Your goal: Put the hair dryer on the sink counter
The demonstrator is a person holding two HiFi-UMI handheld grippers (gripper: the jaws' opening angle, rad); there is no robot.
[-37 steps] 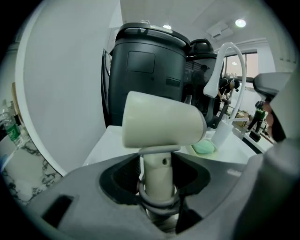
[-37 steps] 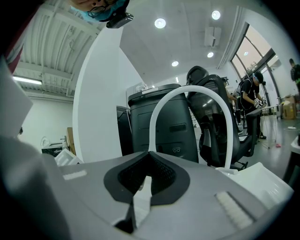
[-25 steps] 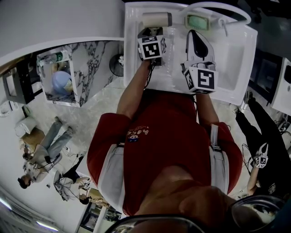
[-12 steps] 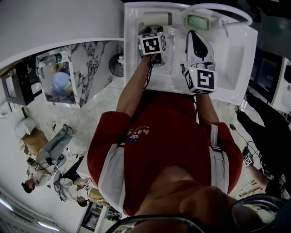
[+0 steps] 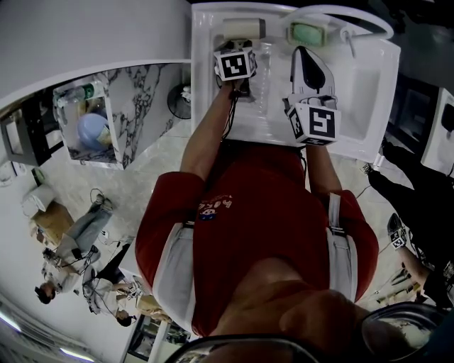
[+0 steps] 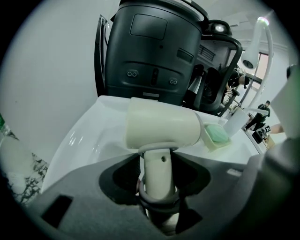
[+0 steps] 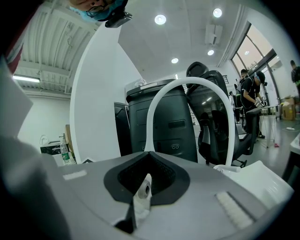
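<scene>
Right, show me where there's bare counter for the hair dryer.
Bare: the back-left corner of the sink counter, between the wall and the soap dish, under the hair dryer; also the rim right of the faucet. Crowded: the middle back, where soap dish and faucet sit.

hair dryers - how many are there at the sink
1. The cream hair dryer is at the back left of the white sink counter, its handle gripped in the jaws of the left gripper. Part of the counter is covered, so another could be hidden.

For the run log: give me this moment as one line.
left gripper: shut on dryer handle | dryer: at counter back rim | right gripper: shut, empty, over sink
</scene>
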